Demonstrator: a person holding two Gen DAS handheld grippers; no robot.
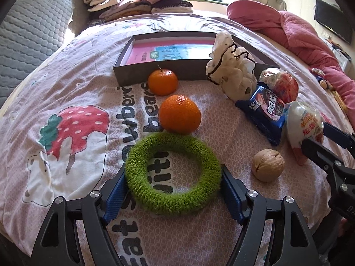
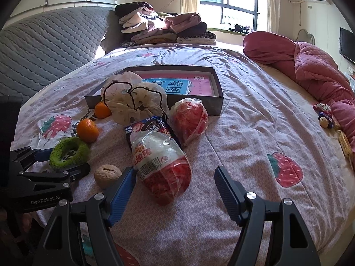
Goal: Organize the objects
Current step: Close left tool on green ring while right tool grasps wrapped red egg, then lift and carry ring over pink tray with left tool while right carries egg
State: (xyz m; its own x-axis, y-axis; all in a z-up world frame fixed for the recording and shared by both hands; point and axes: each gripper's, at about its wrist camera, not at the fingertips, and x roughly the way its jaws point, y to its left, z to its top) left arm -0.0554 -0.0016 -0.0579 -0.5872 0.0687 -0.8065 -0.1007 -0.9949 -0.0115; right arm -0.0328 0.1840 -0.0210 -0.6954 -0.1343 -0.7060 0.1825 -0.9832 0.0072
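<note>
A green fuzzy ring [image 1: 173,175] lies flat on the bedsheet. My left gripper [image 1: 173,178] is open, with one blue pad on each side of the ring, right at its outer edge. Two tangerines [image 1: 180,114] [image 1: 163,82] sit just beyond it, the nearer one touching the ring. A walnut [image 1: 268,165] rests to the right. My right gripper [image 2: 174,170] is open around the near end of a white-and-red snack bag [image 2: 162,164]. Behind that bag lie a blue cookie packet [image 2: 150,126], a red bagged snack [image 2: 190,117] and a white scrunchie [image 2: 131,102]. A dark shallow box [image 2: 218,106] holds a pink book.
Folded clothes [image 2: 164,28] are stacked at the head of the bed beside a grey quilted headboard [image 2: 44,44]. A pink quilt [image 2: 310,66] is bunched along the right side, with small items [image 2: 326,117] next to it. Bare sheet lies right of the box.
</note>
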